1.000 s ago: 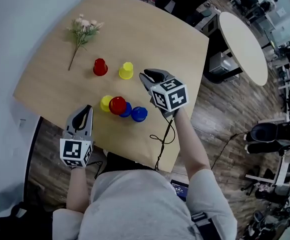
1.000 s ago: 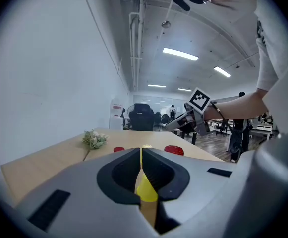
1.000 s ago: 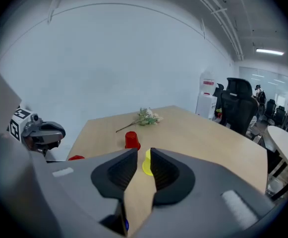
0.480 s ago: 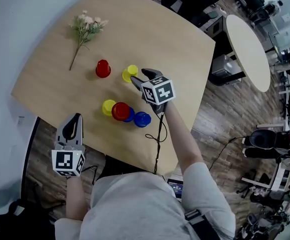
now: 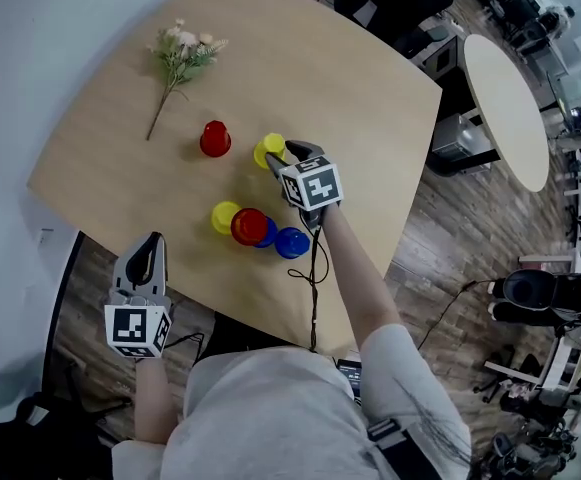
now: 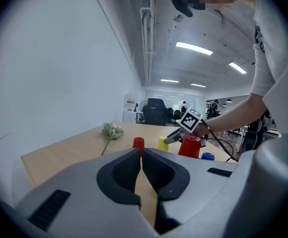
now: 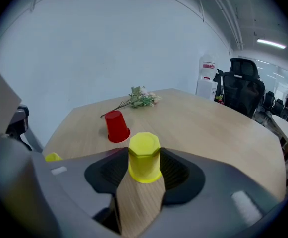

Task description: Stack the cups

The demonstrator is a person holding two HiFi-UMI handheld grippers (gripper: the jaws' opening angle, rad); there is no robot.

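Grasping the far yellow cup (image 7: 144, 155), by the look of it. Stands mouth down on the table (image 5: 350, 78), long axis upright, closed base pointing up, wider rim flat on the wood. Sits right between the jaws of the right gripper (image 5: 284, 154), spread wide and just now drawing in a little, pads close beside the walls with no firm press to be made out. No lift yet, judging by the rim on the wood.

Next calls for closing squarely on the tapered wall, lifting straight up along that axis to keep it plumb, then carrying across and lowering over another inverted cup.

Just beyond and to the left in the right gripper view, the single red cup (image 7: 117, 126), also mouth down, apart from the yellow one. Nearer the person, a tight cluster: a second yellow cup (image 5: 224, 217), a stacked red cup (image 5: 249, 227) seemingly over a blue one, and a blue cup (image 5: 291, 242) beside. At the far corner, a flower sprig (image 5: 180, 56), lying flat. Off the near edge, the left gripper (image 6: 141, 155), jaws together on nothing, well apart from the cups.
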